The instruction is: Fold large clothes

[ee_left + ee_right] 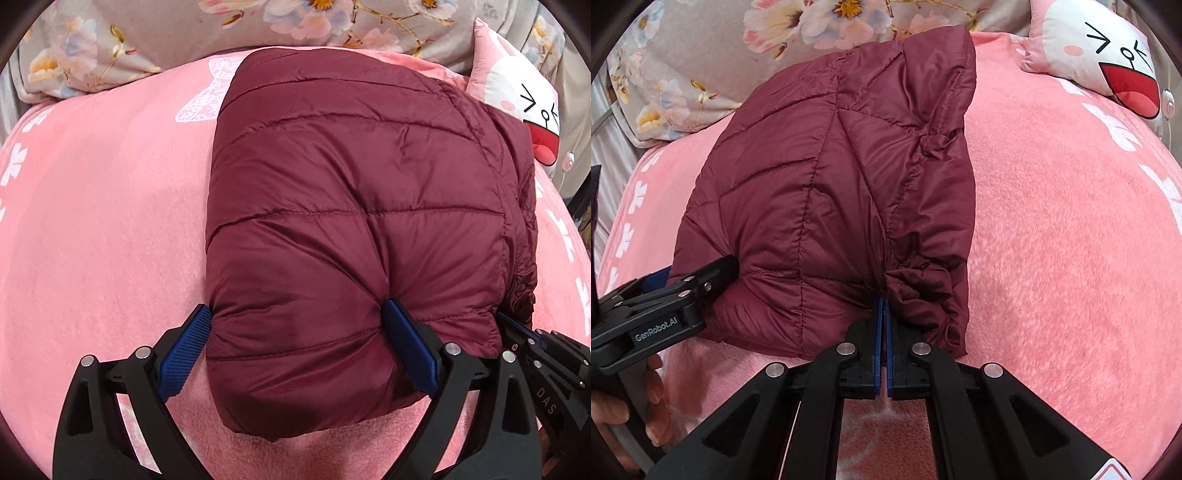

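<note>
Maroon puffer jacket [354, 221] sits folded mid-frame on the pink bed blanket [103, 221]. Left gripper [299, 332], jaws wide, straddles the near edge; right gripper [882, 306], jaws pinched on the hem, likely steadying the bundle.

— Where do we have room? 
— The pink blanket [1071, 240] is open on both sides of the jacket [351, 203]. 
— And behind? 
— The floral quilt [110, 48] and the rabbit pillow [1100, 55] block us there.
</note>
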`<state>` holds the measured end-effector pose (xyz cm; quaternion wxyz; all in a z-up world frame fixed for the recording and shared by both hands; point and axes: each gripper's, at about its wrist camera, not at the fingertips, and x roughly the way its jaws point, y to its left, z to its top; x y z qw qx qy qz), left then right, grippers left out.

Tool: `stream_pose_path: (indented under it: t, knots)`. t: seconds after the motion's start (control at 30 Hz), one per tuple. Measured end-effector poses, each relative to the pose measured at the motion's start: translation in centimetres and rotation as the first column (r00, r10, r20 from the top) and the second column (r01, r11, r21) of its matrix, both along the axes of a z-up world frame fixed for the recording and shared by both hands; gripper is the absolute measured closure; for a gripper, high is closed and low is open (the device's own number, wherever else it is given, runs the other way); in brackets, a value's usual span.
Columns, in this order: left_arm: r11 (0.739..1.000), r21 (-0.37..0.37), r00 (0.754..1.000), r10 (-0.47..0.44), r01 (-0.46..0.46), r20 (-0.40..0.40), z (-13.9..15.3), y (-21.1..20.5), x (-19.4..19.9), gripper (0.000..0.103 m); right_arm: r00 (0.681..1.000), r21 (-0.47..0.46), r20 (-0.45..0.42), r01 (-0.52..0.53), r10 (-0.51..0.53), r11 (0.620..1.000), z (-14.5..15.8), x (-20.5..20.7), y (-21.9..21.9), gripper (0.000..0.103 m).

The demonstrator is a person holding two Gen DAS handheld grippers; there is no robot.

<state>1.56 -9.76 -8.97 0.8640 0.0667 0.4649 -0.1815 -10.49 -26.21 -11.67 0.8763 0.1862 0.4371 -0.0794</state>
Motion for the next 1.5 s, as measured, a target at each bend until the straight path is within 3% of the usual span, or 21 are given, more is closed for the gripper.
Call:
stream_pose_path:
  t: [0.13, 0.2, 0.27, 0.3, 0.37, 0.53, 0.87, 1.0, 1.13, 1.23, 1.33, 1.43, 1.5]
  knots:
    - [0.997, -0.078, 1.000, 0.008, -0.010, -0.020, 2.5, 1.6, 0.2, 0.013, 0.998, 0.026, 0.062, 0.020, -0.021, 0.999, 3.1, -1.1, -1.3, 0.087]
    - [0.991, -0.129, 1.000, 0.023, -0.023, -0.005, 4.5, 2.6, 0.6, 0.010, 0.993, 0.031, 0.109, 0.031, -0.034, 0.999, 4.7, -1.3, -2.0, 0.056]
    - [0.984, -0.176, 0.999, 0.042, -0.041, 0.005, 6.3, 3.4, 1.7, 0.009, 0.986, 0.041, 0.158, 0.049, -0.055, 0.998, 5.9, -1.1, -2.8, 0.038]
    - [0.980, -0.192, 0.999, 0.053, -0.050, 0.010, 6.9, 3.7, 2.3, 0.009, 0.983, 0.039, 0.170, 0.064, -0.070, 0.997, 6.2, -0.8, -3.2, 0.037]
    - [0.975, -0.209, 0.997, 0.076, -0.072, 0.010, 7.6, 3.9, 3.6, 0.008, 0.979, 0.056, 0.174, 0.097, -0.106, 0.994, 6.2, -0.1, -3.9, 0.037]
    - [0.968, -0.231, 0.995, 0.095, -0.101, -0.037, 7.5, 3.6, 6.6, 0.008, 0.980, 0.209, 0.126, 0.125, -0.153, 0.970, 4.2, 2.7, -5.2, 0.037]
    - [0.971, -0.227, 0.984, 0.033, -0.074, -0.177, 2.5, 1.4, 8.8, 0.008, 0.986, 0.202, 0.093, 0.117, -0.138, 0.972, 1.7, 4.4, -4.7, 0.031]
    - [0.971, -0.225, 0.983, 0.037, -0.078, -0.181, 1.8, 1.0, 9.1, 0.005, 0.986, 0.212, 0.087, 0.121, -0.142, 0.970, 0.7, 4.4, -4.9, 0.024]
    - [0.974, -0.212, 0.984, 0.036, -0.073, -0.174, 1.3, 0.7, 9.4, 0.005, 0.985, 0.314, 0.070, 0.126, -0.156, 0.941, -1.2, 4.7, -5.7, 0.021]
    - [0.977, -0.200, 0.985, 0.037, -0.071, -0.169, 1.1, 0.3, 9.5, 0.005, 0.986, 0.308, 0.080, 0.116, -0.147, 0.944, -1.5, 4.8, -5.6, 0.021]
    - [0.979, -0.189, 0.985, 0.041, -0.072, -0.166, 1.1, 0.0, 9.5, 0.005, 0.987, 0.313, 0.088, 0.103, -0.136, 0.944, -1.6, 4.9, -5.4, 0.029]
    - [0.984, -0.170, 0.989, 0.023, -0.048, -0.145, 1.6, -0.4, 9.2, 0.005, 0.987, 0.341, 0.109, 0.079, -0.123, 0.937, -1.6, 4.8, -5.3, 0.046]
    - [0.987, -0.159, 0.992, 0.009, -0.029, -0.123, 2.1, -0.7, 8.8, 0.011, 0.984, 0.335, 0.132, 0.066, -0.116, 0.940, -0.9, 4.7, -5.1, 0.065]
